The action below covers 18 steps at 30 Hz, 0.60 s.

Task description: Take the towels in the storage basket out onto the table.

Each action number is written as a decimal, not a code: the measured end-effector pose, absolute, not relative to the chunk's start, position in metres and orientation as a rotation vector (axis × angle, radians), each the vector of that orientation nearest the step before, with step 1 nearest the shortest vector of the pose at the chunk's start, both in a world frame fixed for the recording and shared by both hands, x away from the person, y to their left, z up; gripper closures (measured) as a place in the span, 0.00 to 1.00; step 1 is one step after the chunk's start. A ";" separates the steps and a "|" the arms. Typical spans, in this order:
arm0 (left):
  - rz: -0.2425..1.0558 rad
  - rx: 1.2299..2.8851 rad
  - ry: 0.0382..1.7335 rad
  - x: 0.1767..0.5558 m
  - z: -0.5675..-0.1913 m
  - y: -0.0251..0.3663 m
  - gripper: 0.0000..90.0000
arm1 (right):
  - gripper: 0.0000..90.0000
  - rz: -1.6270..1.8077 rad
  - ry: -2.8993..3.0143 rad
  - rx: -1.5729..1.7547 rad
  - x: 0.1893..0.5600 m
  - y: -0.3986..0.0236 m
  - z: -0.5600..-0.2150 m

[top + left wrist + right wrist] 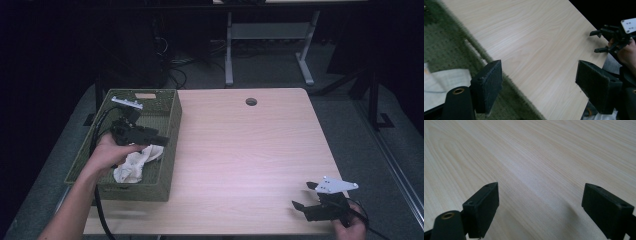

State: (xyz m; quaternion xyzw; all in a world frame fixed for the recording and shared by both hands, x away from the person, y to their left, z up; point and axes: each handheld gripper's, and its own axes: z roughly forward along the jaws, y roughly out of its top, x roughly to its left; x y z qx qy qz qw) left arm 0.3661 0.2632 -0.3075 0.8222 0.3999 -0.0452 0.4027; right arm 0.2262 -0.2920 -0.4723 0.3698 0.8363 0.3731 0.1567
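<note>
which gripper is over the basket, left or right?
The left gripper: it hangs over the green woven basket, beside the crumpled white cloth. The right gripper sits over the bare light wooden table, near its front right corner.

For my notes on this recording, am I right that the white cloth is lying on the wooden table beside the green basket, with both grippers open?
Not quite: the white cloth lies inside the green basket, not on the wooden table, as the high view shows. The left gripper and right gripper are indeed both open.
</note>
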 end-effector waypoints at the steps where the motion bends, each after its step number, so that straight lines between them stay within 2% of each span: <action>1: -0.112 2.075 1.022 0.367 -0.309 0.267 0.24 | 0.16 1.065 2.395 1.060 0.226 -0.292 -0.472; 18: -0.030 2.052 1.251 0.379 -0.340 0.316 0.24 | 0.16 1.055 2.404 1.071 0.228 -0.290 -0.475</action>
